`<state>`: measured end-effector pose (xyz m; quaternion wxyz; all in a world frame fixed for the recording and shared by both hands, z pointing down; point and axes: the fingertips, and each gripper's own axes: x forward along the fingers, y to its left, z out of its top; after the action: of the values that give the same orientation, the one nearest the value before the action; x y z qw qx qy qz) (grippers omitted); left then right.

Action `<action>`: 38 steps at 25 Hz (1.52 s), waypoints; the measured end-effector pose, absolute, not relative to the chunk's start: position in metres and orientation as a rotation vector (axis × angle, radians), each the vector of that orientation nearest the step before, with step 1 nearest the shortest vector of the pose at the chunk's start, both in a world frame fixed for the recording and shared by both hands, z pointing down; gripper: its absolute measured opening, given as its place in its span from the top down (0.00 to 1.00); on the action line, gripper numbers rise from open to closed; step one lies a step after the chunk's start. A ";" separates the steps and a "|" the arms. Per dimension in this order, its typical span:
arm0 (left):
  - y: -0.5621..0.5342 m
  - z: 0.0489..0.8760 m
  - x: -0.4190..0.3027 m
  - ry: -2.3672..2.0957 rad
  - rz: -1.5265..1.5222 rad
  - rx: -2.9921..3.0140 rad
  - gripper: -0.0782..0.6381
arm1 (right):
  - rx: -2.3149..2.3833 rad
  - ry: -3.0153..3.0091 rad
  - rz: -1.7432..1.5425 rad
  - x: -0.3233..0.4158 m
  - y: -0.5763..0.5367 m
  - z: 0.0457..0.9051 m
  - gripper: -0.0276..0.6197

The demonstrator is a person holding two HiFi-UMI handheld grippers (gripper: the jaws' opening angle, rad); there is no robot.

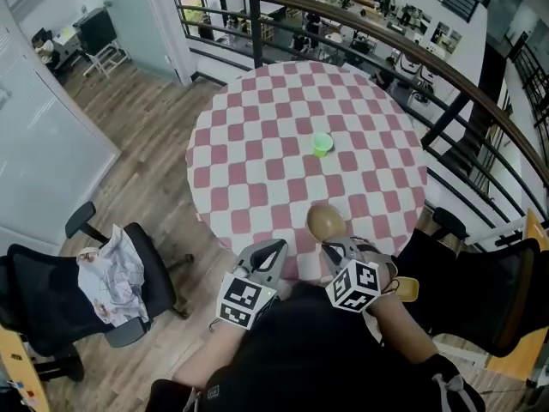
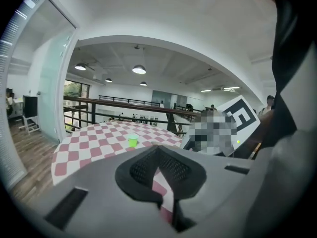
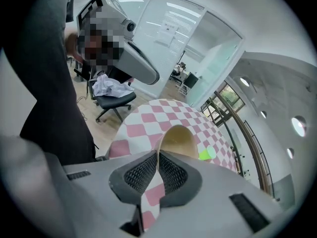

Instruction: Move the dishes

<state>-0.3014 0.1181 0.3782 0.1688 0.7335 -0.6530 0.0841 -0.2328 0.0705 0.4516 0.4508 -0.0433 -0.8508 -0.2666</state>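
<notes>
At the checkered table (image 1: 257, 144) by a railing (image 1: 360, 21), right claw (image 3: 157, 155) pinches a bowl (image 1: 325, 222); left claw (image 2: 158, 150) closed.

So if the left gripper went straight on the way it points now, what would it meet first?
Probably the checkered table top: the left gripper aims low across it. The green cup sits left of that line, though depth is unclear.
</notes>
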 end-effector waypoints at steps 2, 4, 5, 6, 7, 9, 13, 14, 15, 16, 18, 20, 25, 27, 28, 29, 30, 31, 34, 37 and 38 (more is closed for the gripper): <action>0.107 0.374 -0.311 -1.885 0.228 2.062 0.88 | -0.129 -2.118 -0.682 -0.248 0.055 0.446 0.91; 0.096 0.371 -0.320 -1.907 0.238 2.042 0.88 | -0.161 -2.133 -0.702 -0.266 0.042 0.441 0.91; 0.090 0.371 -0.324 -1.910 0.248 2.032 0.88 | -0.178 -2.140 -0.709 -0.275 0.038 0.439 0.91; 0.084 0.372 -0.328 -1.908 0.258 2.024 0.88 | -0.194 -2.146 -0.714 -0.283 0.035 0.438 0.91; 0.078 0.373 -0.331 -1.907 0.268 2.020 0.88 | -0.208 -2.151 -0.721 -0.290 0.031 0.438 0.91; 0.065 0.373 -0.337 -1.921 0.283 2.015 0.88 | -0.231 -2.147 -0.743 -0.303 0.023 0.439 0.91; 0.045 0.372 -0.355 -1.938 0.274 2.012 0.88 | -0.244 -2.132 -0.762 -0.329 0.005 0.443 0.91; 0.042 0.374 -0.358 -1.926 0.275 2.021 0.88 | -0.241 -2.134 -0.752 -0.335 0.001 0.444 0.91; 0.039 0.377 -0.361 -1.908 0.278 2.030 0.88 | -0.235 -2.131 -0.746 -0.341 -0.002 0.446 0.91; 0.037 0.382 -0.364 -1.887 0.280 2.040 0.88 | -0.230 -2.124 -0.743 -0.347 -0.006 0.450 0.91; 0.034 0.389 -0.373 -1.854 0.286 2.060 0.88 | -0.225 -2.104 -0.731 -0.357 -0.011 0.461 0.91; 0.029 0.396 -0.387 -1.858 0.299 2.069 0.88 | -0.227 -2.082 -0.724 -0.369 -0.017 0.474 0.91; 0.008 0.427 -0.426 -1.870 0.281 2.029 0.88 | -0.183 -2.043 -0.720 -0.399 -0.041 0.505 0.91; -0.002 0.437 -0.436 -1.858 0.286 2.031 0.88 | -0.163 -2.027 -0.739 -0.411 -0.053 0.516 0.91; -0.007 0.442 -0.440 -1.852 0.290 2.036 0.88 | -0.154 -2.019 -0.757 -0.418 -0.059 0.522 0.91; -0.012 0.447 -0.444 -1.846 0.294 2.041 0.88 | -0.147 -2.012 -0.777 -0.426 -0.065 0.527 0.91; -0.017 0.452 -0.447 -1.840 0.296 2.045 0.88 | -0.140 -2.005 -0.797 -0.433 -0.070 0.532 0.91; -0.022 0.456 -0.451 -1.833 0.297 2.046 0.88 | -0.134 -1.996 -0.817 -0.439 -0.075 0.537 0.91; -0.034 0.469 -0.459 -1.824 0.288 2.042 0.88 | -0.121 -1.957 -0.865 -0.452 -0.088 0.554 0.91; -0.040 0.482 -0.465 -1.814 0.286 2.034 0.88 | -0.102 -1.924 -0.876 -0.460 -0.100 0.568 0.91; -0.041 0.487 -0.467 -1.807 0.288 2.031 0.88 | -0.094 -1.909 -0.877 -0.462 -0.105 0.572 0.91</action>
<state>-0.4669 -0.0411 0.4871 0.2024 0.7275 -0.6474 0.1030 -0.4618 -0.1051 0.5722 0.4964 -0.0386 -0.7881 -0.3620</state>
